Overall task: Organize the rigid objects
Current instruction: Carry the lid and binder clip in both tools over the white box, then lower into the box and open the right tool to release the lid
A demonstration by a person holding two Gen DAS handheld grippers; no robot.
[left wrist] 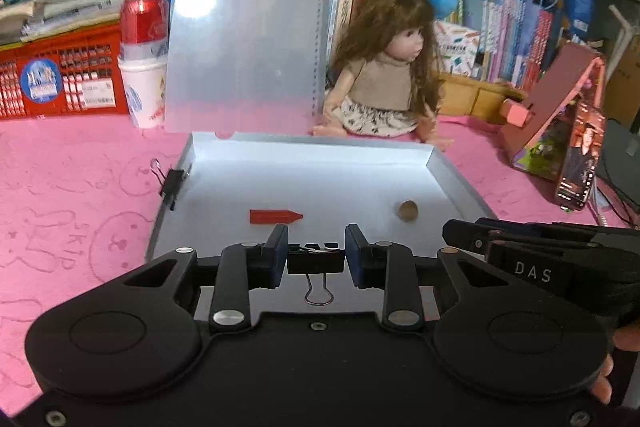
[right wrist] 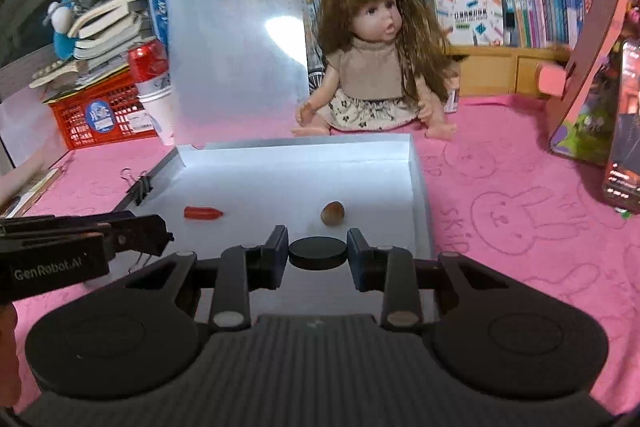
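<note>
A shallow white box (left wrist: 452,175) lies open on the pink cloth (left wrist: 72,187), its translucent lid (left wrist: 244,39) standing upright at the far edge. On the box's left wall a black binder clip (left wrist: 173,183) is clamped. Inside, toward the left of the floor, lies a red crayon-shaped piece (left wrist: 275,216); to its right on the same floor rests a small brown nut (left wrist: 407,210). At the box's near edge the left gripper (left wrist: 316,257) grips a second black binder clip (left wrist: 316,262) between its fingers, wire loop hanging toward the camera. Just right of it, also at the near edge, the right gripper (right wrist: 317,253) is clenched on a flat black disc (right wrist: 317,253). Behind the box's far right corner sits a long-haired doll (left wrist: 384,75).
</note>
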